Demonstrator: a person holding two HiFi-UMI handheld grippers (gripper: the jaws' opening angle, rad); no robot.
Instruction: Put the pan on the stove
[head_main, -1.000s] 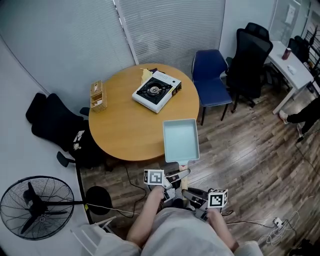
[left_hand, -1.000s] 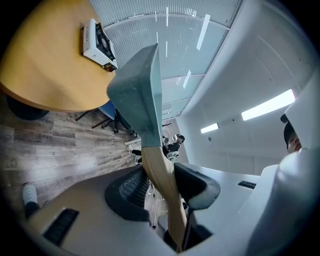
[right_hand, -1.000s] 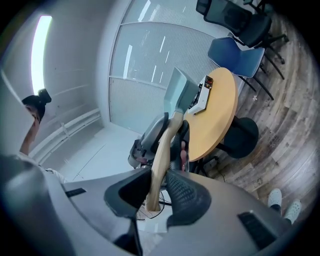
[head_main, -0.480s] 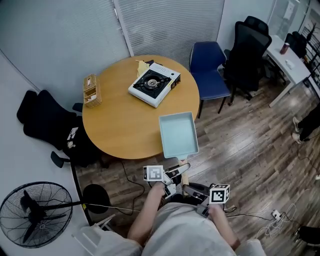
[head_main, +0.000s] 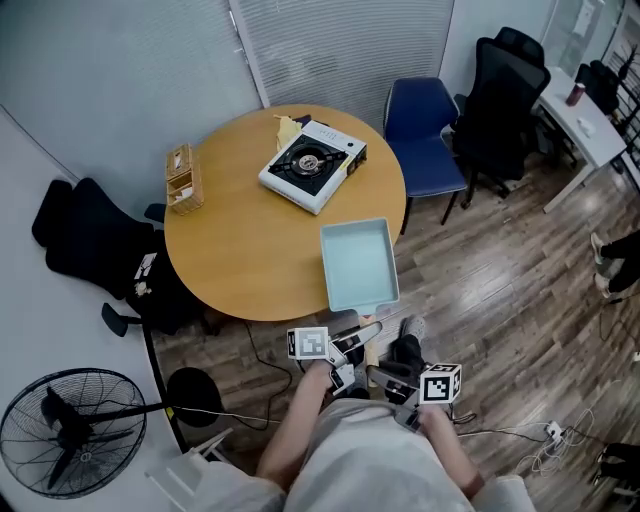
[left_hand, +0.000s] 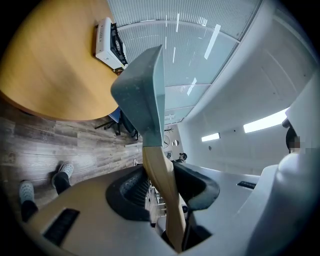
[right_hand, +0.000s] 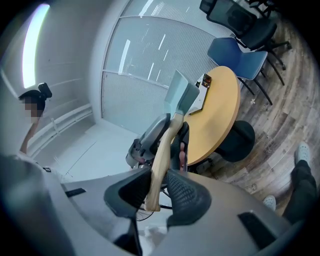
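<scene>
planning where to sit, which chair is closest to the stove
The blue chair, right beside the stove; the black chairs sit farther from it.

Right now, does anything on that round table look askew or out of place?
The stove sits skewed near the table's far edge. The pale blue pan isn't on it: left tongs and right tongs clamp its wooden handle, holding it over the near edge.

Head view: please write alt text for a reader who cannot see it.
Seen from above, a person holds a pale blue rectangular pan by its wooden handle with the left gripper and right gripper at the near edge of a round wooden table. A portable stove sits on its far side.
</scene>
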